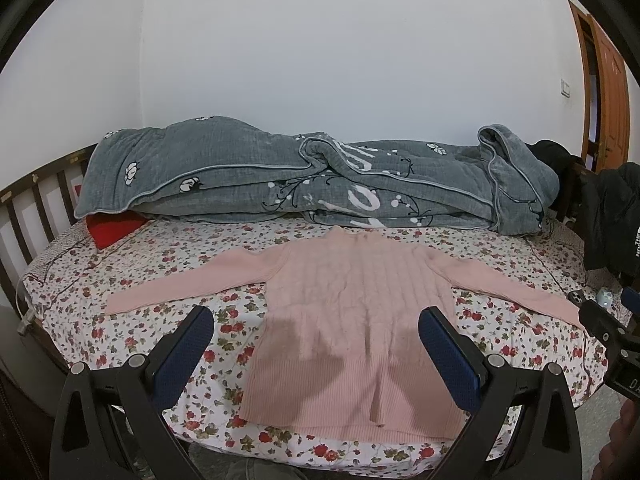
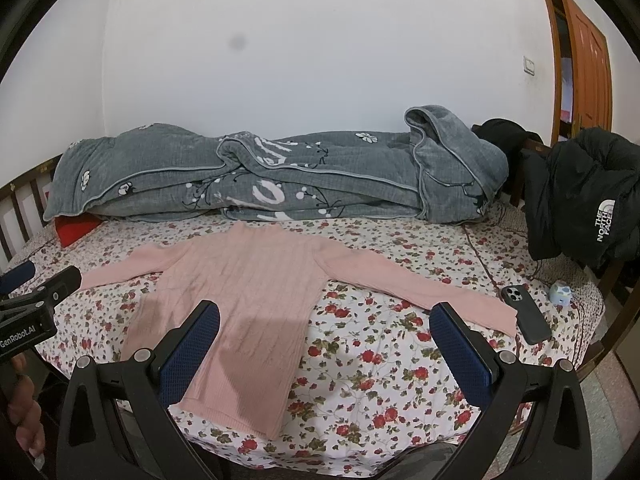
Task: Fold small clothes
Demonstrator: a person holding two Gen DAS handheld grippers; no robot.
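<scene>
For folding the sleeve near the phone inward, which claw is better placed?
Probably the right claw: its open fingers frame the bedsheet beside that sleeve, whose cuff lies by the phone. The left claw hovers open over the sweater's body.

You see a pink sweater (image 1: 352, 320) in ribbed, cable-knit wool, matt, a floral bedsheet (image 1: 132, 280) of smooth printed cotton, a grey quilt (image 1: 240, 176) of textured cloth far back, gripper pads (image 2: 188, 356) of blue mesh-patterned rubber, a phone (image 2: 528, 314) in matt case right.
</scene>
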